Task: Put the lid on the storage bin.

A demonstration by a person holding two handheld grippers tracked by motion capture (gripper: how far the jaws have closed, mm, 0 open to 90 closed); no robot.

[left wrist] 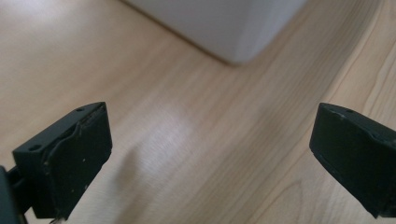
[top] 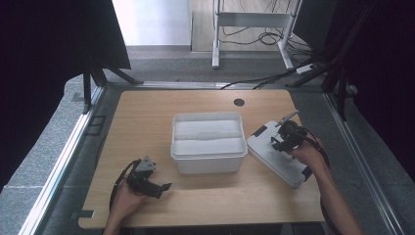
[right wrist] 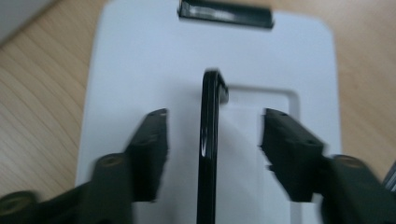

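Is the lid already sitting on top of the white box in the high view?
No: the lid lies flat on the table to the right of the open white box, under the right gripper.

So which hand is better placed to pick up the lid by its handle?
Probably the right. The right gripper already straddles the lid's black handle, pads not yet touching. The left gripper sits open over bare table beside the box.
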